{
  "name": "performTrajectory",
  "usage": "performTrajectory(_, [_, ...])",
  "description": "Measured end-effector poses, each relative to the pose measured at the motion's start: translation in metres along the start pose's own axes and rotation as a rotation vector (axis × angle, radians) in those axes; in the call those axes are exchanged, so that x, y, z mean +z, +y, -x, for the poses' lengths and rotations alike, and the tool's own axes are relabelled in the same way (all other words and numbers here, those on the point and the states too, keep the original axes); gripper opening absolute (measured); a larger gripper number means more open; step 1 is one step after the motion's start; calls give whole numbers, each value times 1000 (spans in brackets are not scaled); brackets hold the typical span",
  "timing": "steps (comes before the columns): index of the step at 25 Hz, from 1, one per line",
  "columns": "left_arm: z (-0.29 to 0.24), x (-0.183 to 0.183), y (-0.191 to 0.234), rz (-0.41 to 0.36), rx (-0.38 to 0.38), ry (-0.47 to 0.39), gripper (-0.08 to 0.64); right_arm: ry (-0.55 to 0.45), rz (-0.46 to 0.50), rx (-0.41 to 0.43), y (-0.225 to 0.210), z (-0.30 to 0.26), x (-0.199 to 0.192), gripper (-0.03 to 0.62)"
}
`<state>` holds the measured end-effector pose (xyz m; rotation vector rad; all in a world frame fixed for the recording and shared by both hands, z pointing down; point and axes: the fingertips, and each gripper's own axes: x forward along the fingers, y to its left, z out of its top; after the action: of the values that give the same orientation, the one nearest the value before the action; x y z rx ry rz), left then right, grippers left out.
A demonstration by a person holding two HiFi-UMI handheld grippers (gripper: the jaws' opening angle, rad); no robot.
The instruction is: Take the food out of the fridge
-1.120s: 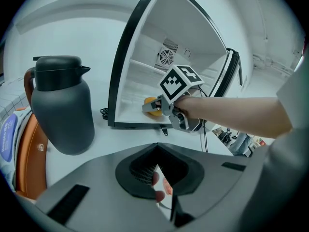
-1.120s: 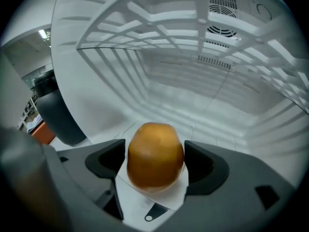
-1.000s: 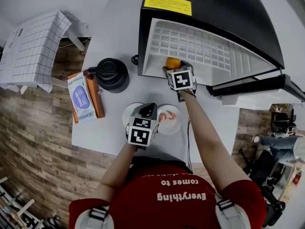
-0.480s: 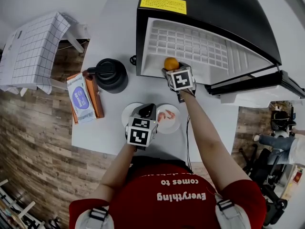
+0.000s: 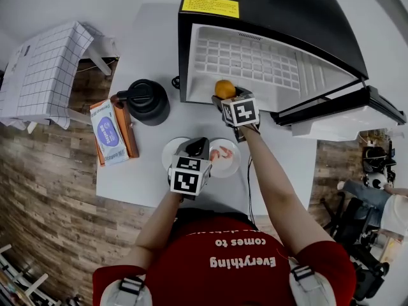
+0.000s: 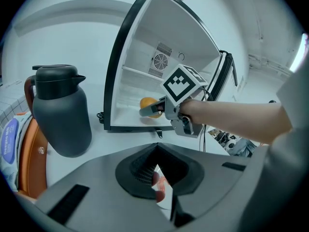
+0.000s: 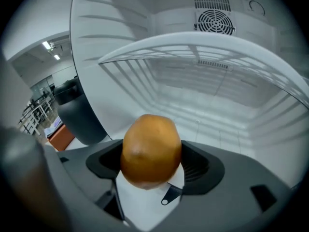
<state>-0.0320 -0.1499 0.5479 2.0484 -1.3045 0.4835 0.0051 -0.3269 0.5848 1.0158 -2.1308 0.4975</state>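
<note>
White worktop [image 5: 137, 174] is filling the middle of the head view, with wood flooring showing round it. Starting at the fingers, the right gripper [image 7: 152, 164] is clamping an orange [image 7: 150, 148] across its widest part, with both pads pressing on the peel. The fruit is hanging at the mouth of the fridge [image 5: 274, 11], just over its lower front edge, towards the worktop's back right corner; whether it is fully clear of the cabinet cannot be told. It is looking light and firm, with a smooth peel that will probably give a little, so a grip across the middle is looking like the safe one. Being round, it is likely to roll once set down, and it could slip out if squeezed near an end. The left gripper [image 6: 158, 178] is hovering with its jaws drawn together on nothing, only a thin slit showing between them. Under it, near the worktop's front edge, two small white plates are sitting side by side. The left plate [image 5: 168, 153] is mostly covered by the gripper, so its contents cannot be told, while the right plate [image 5: 234, 166] is carrying something pink [image 5: 220, 153], too small to name. Further out, the fridge is standing with its door [image 5: 331, 127] swung open, and its wire shelf [image 7: 217, 57] and floor are showing no other food. A black jug [image 5: 148, 99] is standing beside the fridge's left side.
</note>
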Motion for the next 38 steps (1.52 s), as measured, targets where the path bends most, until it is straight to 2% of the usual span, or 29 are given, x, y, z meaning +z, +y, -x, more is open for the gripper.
performTrajectory(16, [24,7,-9,-14,1,-39,6,-268,-104,108,42,90,24,356])
performTrajectory(22, [35,9,-10,-18,5,-57,6,-344,-165,149,60,127,7,356])
performTrajectory(26, [42,9,-11,-23,7,-64,8,-395,-161,158,67,147,-10,355])
performTrajectory(29, [47,6,-14,-37,2,-60,6,-407,-156,169,73,162,-27,356])
performTrajectory(34, [54,-1,-20,-53,-6,-51,7,-357,-167,192,86,181,-64,356])
performTrajectory(36, [57,-4,-23,-60,-11,-44,7,-339,-203,216,92,187,-77,356])
performTrajectory(38, [59,-6,-27,-70,-16,-41,8,-331,-280,260,99,192,-86,356])
